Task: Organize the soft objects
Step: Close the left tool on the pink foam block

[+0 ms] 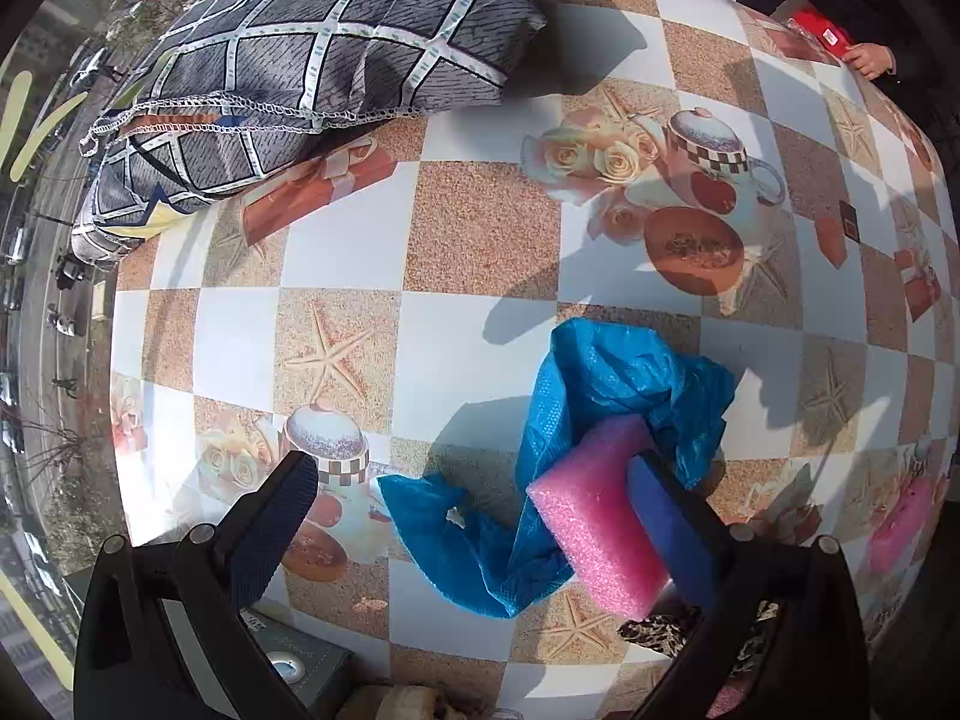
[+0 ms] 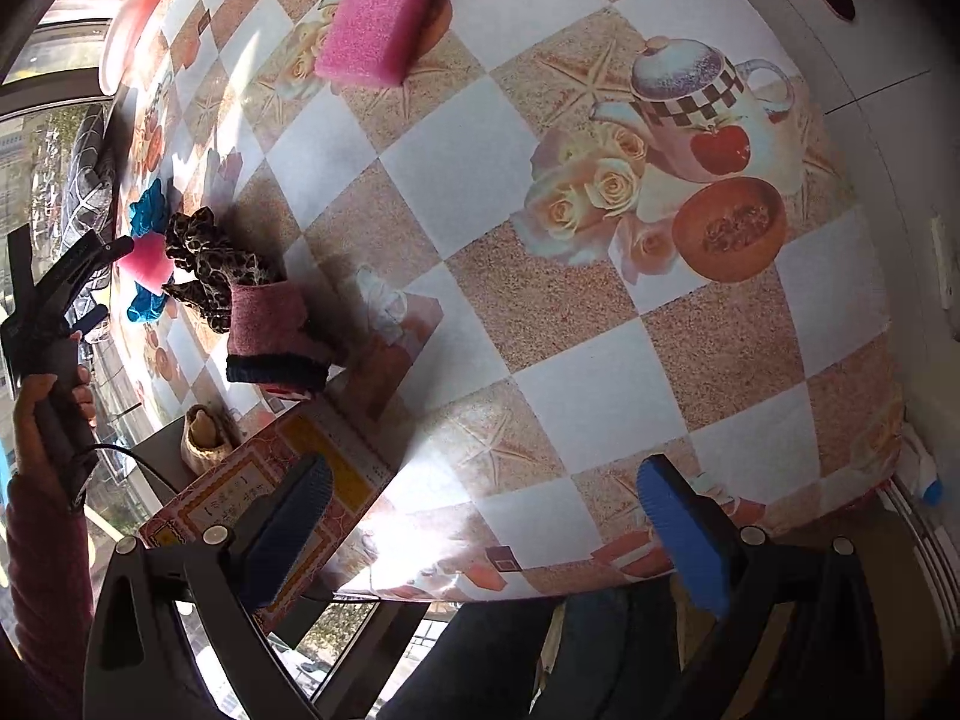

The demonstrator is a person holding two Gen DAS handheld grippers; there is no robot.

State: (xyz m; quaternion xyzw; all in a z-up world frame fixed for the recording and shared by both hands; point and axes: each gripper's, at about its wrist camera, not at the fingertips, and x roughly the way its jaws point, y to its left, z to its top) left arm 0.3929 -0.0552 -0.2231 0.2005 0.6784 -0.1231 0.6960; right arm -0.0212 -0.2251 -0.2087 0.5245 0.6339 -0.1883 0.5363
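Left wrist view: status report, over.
Left gripper open, pink sponge against one finger, on blue bag. Right gripper open, empty. Nothing blocking.

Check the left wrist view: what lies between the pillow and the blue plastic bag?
Only bare tablecloth with its printed squares and starfish; nothing sits between the pillow and the blue bag there.

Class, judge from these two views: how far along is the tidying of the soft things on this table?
Early. Possibly done: two patterned pillows stacked at the table's far corner. In hand: nothing gripped; the left tongs are wide open, one finger beside a pink sponge lying on crumpled blue plastic. The right tongs are open and empty. Left: another pink sponge, a leopard scrunchie, folded cloths, all scattered.
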